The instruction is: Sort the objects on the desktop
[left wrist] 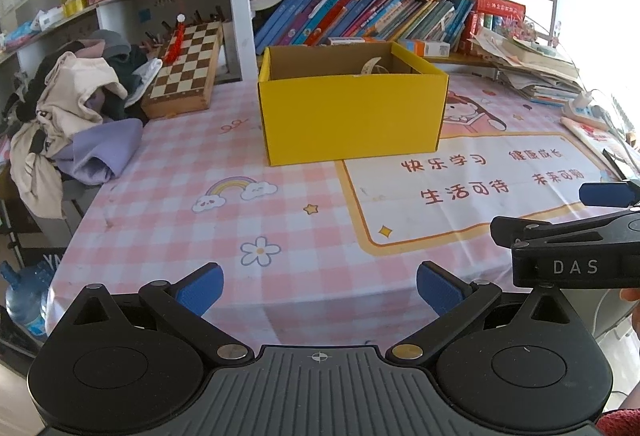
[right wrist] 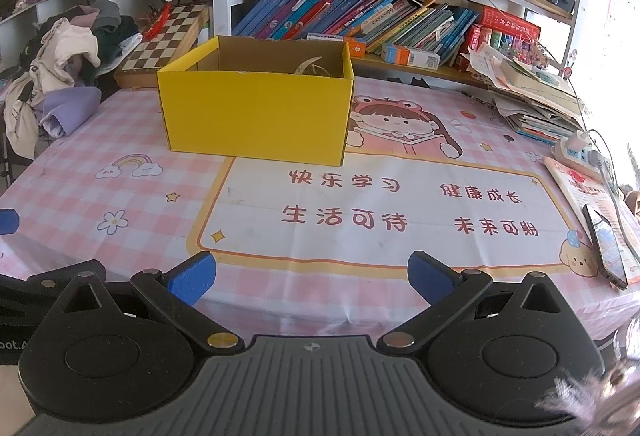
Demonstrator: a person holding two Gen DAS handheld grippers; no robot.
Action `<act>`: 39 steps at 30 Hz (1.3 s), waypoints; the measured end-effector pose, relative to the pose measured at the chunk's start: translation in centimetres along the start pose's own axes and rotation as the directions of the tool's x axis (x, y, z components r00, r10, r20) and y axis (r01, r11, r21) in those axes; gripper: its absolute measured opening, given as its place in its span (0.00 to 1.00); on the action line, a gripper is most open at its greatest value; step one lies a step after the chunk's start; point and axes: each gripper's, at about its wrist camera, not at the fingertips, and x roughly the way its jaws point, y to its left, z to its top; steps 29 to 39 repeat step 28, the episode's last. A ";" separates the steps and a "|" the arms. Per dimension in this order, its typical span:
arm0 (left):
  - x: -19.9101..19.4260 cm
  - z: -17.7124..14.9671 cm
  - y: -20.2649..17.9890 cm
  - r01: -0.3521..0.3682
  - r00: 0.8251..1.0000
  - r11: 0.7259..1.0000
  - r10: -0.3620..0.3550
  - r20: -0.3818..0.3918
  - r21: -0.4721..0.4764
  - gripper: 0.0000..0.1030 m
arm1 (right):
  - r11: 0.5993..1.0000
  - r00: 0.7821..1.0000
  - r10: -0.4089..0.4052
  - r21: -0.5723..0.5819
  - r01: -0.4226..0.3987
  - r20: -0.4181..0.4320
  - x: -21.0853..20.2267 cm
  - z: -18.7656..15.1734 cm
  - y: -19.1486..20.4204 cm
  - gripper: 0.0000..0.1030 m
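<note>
A yellow cardboard box (left wrist: pixel 352 116) stands open on the pink checked desk mat (left wrist: pixel 180 196); it also shows in the right wrist view (right wrist: pixel 256 116). A pale curved item (left wrist: pixel 370 66) lies inside it, mostly hidden by the box walls; it also shows in the right wrist view (right wrist: pixel 308 65). My left gripper (left wrist: pixel 320 288) is open and empty above the mat's near edge. My right gripper (right wrist: pixel 312 276) is open and empty above the mat's near edge, and shows from the side in the left wrist view (left wrist: pixel 600 212).
A chessboard (left wrist: pixel 184 68) and a pile of clothes (left wrist: pixel 76 112) lie at the left. Books fill the shelf (right wrist: pixel 360 16) behind the box. A stack of papers (right wrist: pixel 532 92), a power strip (right wrist: pixel 576 152), a booklet and a phone (right wrist: pixel 606 244) lie at the right.
</note>
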 end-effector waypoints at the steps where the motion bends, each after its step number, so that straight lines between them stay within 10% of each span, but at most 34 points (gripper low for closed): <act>1: 0.0 0.0 0.0 0.000 1.000 1.000 0.000 0.000 -0.001 1.00 | 1.000 1.000 0.000 0.000 0.000 0.000 0.0 0.0 0.0 1.00; 39: 0.3 0.1 -0.2 0.007 1.000 1.000 -0.007 -0.002 -0.015 1.00 | 1.000 1.000 0.010 -0.006 -0.010 -0.029 1.1 0.1 -0.3 1.00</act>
